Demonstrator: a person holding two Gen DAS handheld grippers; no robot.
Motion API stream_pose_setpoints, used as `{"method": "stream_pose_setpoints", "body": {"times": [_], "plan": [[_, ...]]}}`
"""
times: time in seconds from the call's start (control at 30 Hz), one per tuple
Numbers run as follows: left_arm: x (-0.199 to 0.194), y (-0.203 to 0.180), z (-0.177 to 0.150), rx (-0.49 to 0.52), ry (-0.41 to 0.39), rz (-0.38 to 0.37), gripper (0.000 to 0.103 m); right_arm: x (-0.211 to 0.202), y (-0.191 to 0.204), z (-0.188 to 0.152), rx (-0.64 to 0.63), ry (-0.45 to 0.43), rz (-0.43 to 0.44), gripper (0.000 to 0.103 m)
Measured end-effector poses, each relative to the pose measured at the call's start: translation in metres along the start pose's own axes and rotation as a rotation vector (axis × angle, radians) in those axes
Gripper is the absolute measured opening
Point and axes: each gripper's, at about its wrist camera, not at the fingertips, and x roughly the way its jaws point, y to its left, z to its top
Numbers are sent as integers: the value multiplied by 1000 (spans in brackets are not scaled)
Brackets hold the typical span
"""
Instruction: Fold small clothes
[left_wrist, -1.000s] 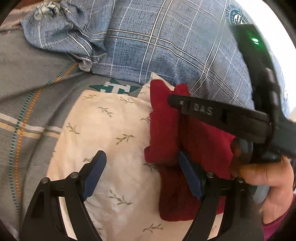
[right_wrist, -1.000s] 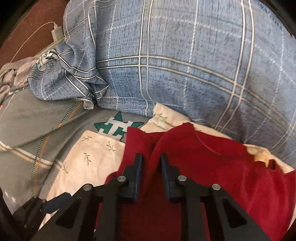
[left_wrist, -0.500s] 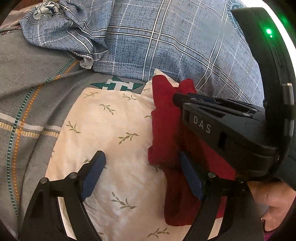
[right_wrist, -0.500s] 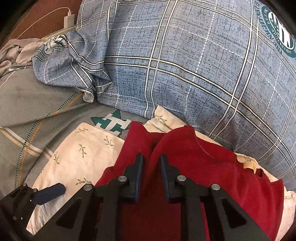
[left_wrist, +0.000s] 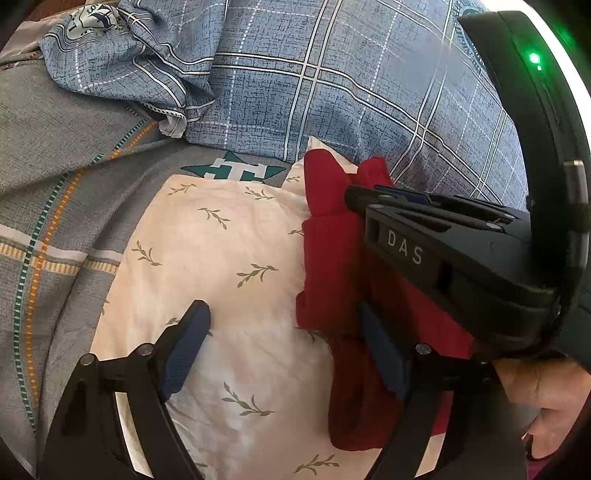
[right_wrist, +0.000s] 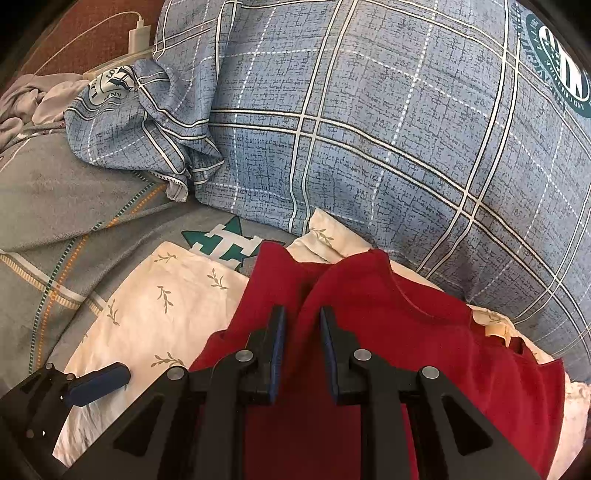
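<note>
My right tool (right_wrist: 301, 349) sits low over the red garment (right_wrist: 388, 325), its jaws drawn narrow, with a raised ridge of the red cloth running up between them; I cannot tell from here whether the pads truly pinch that ridge or only flank it. My left tool (left_wrist: 284, 343) stands wide and holds nothing: one finger over the cream pillow (left_wrist: 207, 258), the other at the garment's near edge.

The garment lies on the pillow's right half, bunched, its long axis running away from me toward the blue plaid bedding (right_wrist: 369, 129). From the left tool it lies to the right, just beside the inner finger; the right tool is directly over it and plainly the nearer one. My right hand (left_wrist: 543, 384) shows at the edge of the left view.

The garment's far points nearly touch the plaid bedding, so I judge there is little room to spread that way. To the left the pillow is bare, then the grey sheet (left_wrist: 62, 155); that is the open side, and I judge any fold should be laid toward it.
</note>
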Motion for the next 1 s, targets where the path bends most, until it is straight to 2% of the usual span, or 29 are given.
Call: {"method": "stream_pose_setpoints", "body": {"times": [0.63,0.77,0.8,0.83,0.87,0.9,0.93,0.97,1.0], "plan": [[1,3,3,-7,-5,-2,84,0,0,2,2,4,9,19],[5,4,8,-39,-33,-39,83,-4,-12,5,55,17,88,23],[6,3,10,-44,-41,-68,77,-6,-21,7,97,19,136,28],[7,2,12,-46,-43,-111,60,-9,-29,9,130,23,170,46],[10,2,14,-49,-27,-162,50,-12,-38,10,170,25,202,66],[13,3,17,-56,-5,-207,33,-17,-49,12,225,19,233,74],[13,3,17,-62,-8,-214,31,-20,-57,12,261,14,248,85],[12,5,19,-68,-23,-227,27,-22,-63,13,289,17,264,93],[11,6,20,-70,-27,-236,23,-20,-66,15,299,48,286,93]]}}
